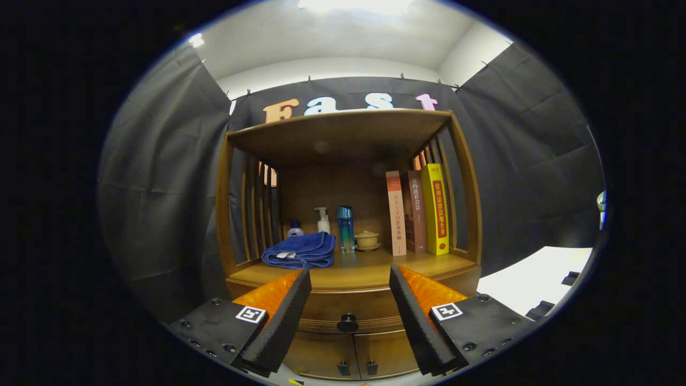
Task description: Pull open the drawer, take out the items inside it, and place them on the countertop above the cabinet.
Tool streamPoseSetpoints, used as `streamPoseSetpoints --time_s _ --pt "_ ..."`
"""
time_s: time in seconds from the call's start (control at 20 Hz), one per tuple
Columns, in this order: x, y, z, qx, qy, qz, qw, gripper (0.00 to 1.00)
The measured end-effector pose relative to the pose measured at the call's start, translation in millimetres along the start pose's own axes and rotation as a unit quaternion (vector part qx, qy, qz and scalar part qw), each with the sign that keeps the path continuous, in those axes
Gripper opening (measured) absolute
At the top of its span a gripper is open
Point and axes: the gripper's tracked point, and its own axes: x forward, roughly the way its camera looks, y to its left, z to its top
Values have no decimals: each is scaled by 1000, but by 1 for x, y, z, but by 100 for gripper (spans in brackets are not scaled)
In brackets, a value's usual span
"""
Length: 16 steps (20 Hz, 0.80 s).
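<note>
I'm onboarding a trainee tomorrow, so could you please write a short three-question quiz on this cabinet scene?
1. True or false: the drawer is already pulled open.
2. What lies between the fingers of the hand-held gripper? A) towel B) drawer knob C) books
3. How many books stand on the countertop?

Key:
1. False; it is shut, flush with the cabinet front.
2. B; the knob sits between and beyond the open fingers, untouched. The towel lies on the countertop.
3. Three.

claw (349, 284) level, fingers spread wide, empty
</note>
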Motion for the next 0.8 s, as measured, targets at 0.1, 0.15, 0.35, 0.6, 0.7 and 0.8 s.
streamPoseSetpoints --time_s 0.1,0.15,0.35,0.6,0.7,0.8 --pt "8 1 -19 -5 -2 3 1000 97" --pt "13 3 -31 -8 0 5 1000 97" --pt "33 4 -87 -17 27 5 999 97" --pt "48 3 -143 -20 72 5 997 97" --pt "54 2 -158 -23 83 6 996 97" --pt "59 0 -171 -26 93 3 995 97"
